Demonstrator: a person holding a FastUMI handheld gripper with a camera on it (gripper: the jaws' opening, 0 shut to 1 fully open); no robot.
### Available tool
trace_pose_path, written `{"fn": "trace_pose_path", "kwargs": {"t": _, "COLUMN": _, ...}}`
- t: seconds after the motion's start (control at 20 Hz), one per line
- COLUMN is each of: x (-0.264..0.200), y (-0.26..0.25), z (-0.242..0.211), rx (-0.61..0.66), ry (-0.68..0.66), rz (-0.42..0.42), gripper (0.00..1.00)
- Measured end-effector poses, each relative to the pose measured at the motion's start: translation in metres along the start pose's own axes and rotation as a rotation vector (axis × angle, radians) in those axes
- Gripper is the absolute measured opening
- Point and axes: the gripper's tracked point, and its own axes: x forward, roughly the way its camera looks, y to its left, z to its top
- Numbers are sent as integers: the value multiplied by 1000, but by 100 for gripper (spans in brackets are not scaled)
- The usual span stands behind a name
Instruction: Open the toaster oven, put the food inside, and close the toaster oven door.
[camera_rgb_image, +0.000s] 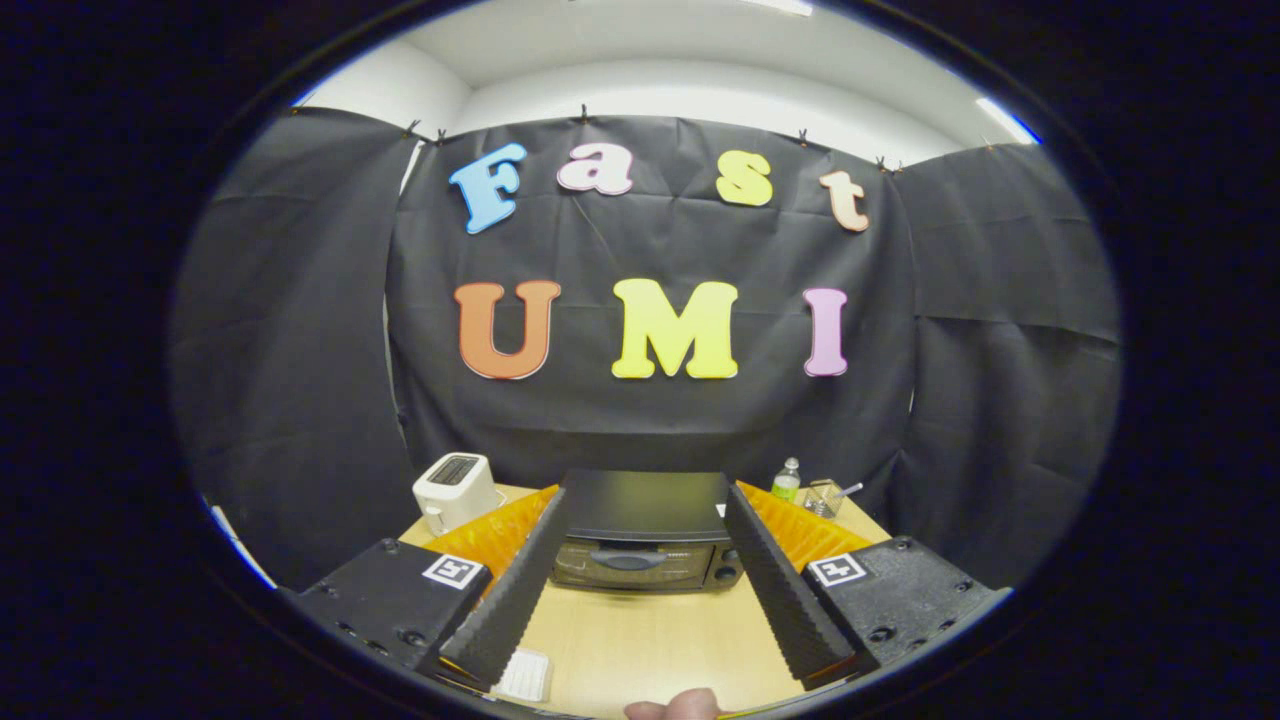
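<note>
**Matt black, pale wood, glossy white**

Toaster oven (645, 540), beyond the spread-apart fingers (510, 590): matt black top, glossy dark door. Table (640, 640) between them, smooth pale wood. Toaster (455, 490), beyond the fingers, glossy white plastic. Finger pads look ribbed.

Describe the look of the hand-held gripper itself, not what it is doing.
The hand-held gripper has two long fingers with ribbed, saw-toothed inner pads. Each finger is mounted on a blocky black housing held with bolts and bearing a square black-and-white marker.
</note>
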Motion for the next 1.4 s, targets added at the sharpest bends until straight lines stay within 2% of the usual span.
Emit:
{"fn": "trace_pose_path", "kwargs": {"t": 0.45, "x": -60, "y": -1, "z": -1, "rx": 28, "ry": -61, "rz": -14, "gripper": 100}}
{"fn": "trace_pose_path", "kwargs": {"t": 0.8, "x": -65, "y": -2, "z": -9, "rx": 64, "ry": -54, "rz": -25, "gripper": 100}}
{"fn": "trace_pose_path", "kwargs": {"t": 1.4, "x": -56, "y": 11, "z": -18, "rx": 52, "ry": -31, "rz": 3, "gripper": 100}}
